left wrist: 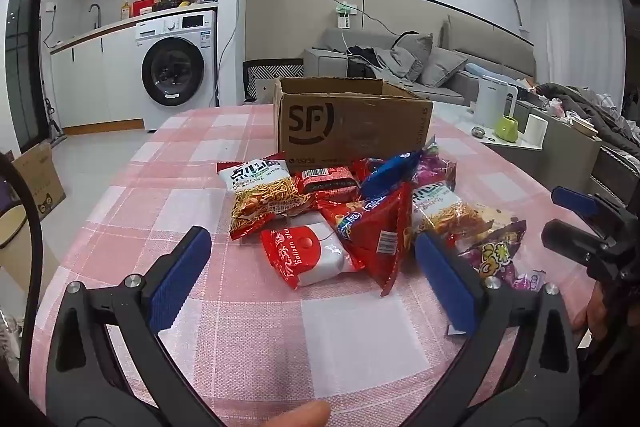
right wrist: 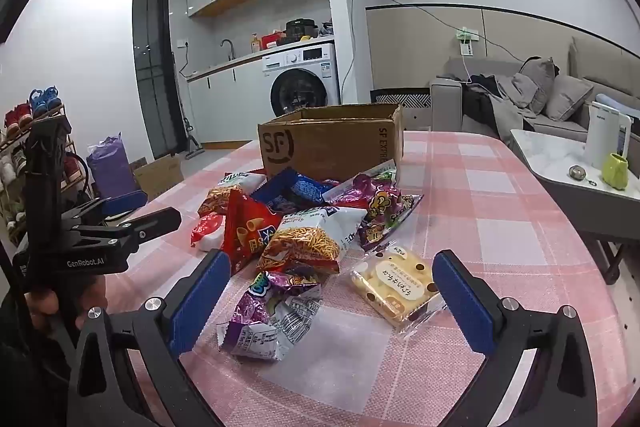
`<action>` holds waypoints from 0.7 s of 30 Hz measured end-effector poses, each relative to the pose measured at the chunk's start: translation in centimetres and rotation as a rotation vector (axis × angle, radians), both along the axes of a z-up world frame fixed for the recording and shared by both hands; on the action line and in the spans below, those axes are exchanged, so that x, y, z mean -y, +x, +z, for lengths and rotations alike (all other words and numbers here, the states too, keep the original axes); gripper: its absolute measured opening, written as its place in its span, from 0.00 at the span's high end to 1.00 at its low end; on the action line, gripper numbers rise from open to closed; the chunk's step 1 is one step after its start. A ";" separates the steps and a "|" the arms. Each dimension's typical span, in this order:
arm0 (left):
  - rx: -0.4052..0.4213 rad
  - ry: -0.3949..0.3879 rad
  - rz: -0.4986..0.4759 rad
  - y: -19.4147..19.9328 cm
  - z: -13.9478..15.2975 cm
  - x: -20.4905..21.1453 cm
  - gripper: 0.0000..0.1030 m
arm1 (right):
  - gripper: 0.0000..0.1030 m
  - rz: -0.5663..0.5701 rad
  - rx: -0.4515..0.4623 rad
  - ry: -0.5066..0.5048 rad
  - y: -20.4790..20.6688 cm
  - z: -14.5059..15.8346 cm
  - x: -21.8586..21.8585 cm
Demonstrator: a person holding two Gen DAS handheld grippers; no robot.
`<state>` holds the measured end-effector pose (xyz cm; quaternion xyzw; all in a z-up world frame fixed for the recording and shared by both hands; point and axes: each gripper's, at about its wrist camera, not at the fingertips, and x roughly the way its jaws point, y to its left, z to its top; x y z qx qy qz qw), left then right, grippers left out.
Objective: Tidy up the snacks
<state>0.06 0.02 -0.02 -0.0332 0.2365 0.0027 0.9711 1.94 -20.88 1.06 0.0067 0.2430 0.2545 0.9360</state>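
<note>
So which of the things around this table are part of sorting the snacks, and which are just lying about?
Part of the job:
- open brown cardboard SF box
- white and orange noodle-snack bag
- red triangular crisp bag
- crumpled purple foil packets
- clear-wrapped yellow cake
- red and white balloon gum pack

Just lying about:
- white electric kettle
- lime green mug
- white washing machine

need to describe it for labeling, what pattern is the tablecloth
Pink and white plaid tablecloth, clearest in the right wrist view.
</note>
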 end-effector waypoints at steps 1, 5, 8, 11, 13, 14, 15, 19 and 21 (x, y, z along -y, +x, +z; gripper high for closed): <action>0.006 0.007 0.003 0.0 0.0 0.0 0.01 | 0.00 -0.001 0.000 -0.002 0.0 0.0 0.0; 0.005 0.009 0.004 0.0 0.0 0.1 0.01 | 0.00 -0.003 0.005 -0.005 -0.1 0.0 0.1; 0.004 0.008 0.001 0.0 0.0 0.1 0.01 | 0.00 0.000 0.008 -0.009 0.0 0.0 0.0; 0.006 0.011 -0.002 0.1 -0.1 0.0 0.01 | 0.00 0.001 0.009 -0.011 0.0 0.1 0.0; 0.004 0.014 -0.002 0.3 -0.2 0.1 0.01 | 0.00 0.001 0.010 -0.013 -0.1 0.1 -0.1; 0.005 0.015 -0.001 0.0 -0.2 0.2 0.01 | 0.00 0.001 0.010 -0.015 -0.1 0.1 -0.1; 0.006 0.014 -0.003 0.0 -0.2 0.2 0.01 | 0.00 0.001 0.010 -0.016 -0.1 0.2 -0.2; 0.009 0.019 -0.001 -0.1 -0.1 0.3 0.01 | 0.00 0.004 0.008 -0.011 -0.2 0.0 0.0; 0.009 0.020 -0.001 -0.1 -0.1 0.4 0.01 | 0.00 0.004 0.008 -0.009 -0.2 0.0 0.0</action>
